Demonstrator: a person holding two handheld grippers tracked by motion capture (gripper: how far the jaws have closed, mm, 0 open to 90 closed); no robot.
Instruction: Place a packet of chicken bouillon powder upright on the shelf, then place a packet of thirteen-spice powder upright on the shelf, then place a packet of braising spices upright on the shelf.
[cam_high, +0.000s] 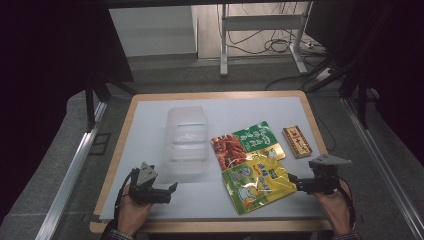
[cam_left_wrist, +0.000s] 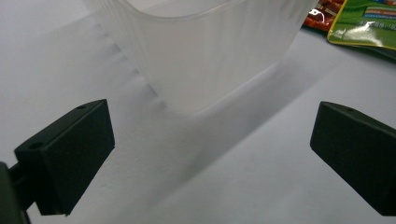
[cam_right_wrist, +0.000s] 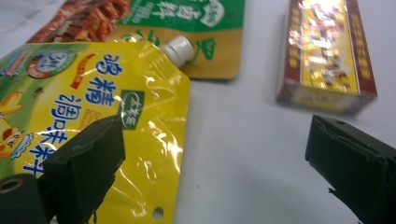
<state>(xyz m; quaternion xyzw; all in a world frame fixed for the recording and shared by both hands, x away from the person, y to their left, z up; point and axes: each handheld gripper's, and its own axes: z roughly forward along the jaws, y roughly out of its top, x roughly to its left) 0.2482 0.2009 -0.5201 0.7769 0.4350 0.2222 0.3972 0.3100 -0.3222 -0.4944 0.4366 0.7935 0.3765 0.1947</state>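
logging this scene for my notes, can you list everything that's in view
translucent plastic tub: 1, frosted clear, left of centre on the sheet
yellow spouted pouch: 1, yellow-green, front right, partly over the other packet
green and red flat packet: 1, behind the pouch
red and gold small box: 1, far right
white sheet: 1, on the table
wooden table: 1, light wood
left gripper: 1, black, open, front of the tub
right gripper: 1, black, open, at the pouch's right edge
hands: 2, bottom edge
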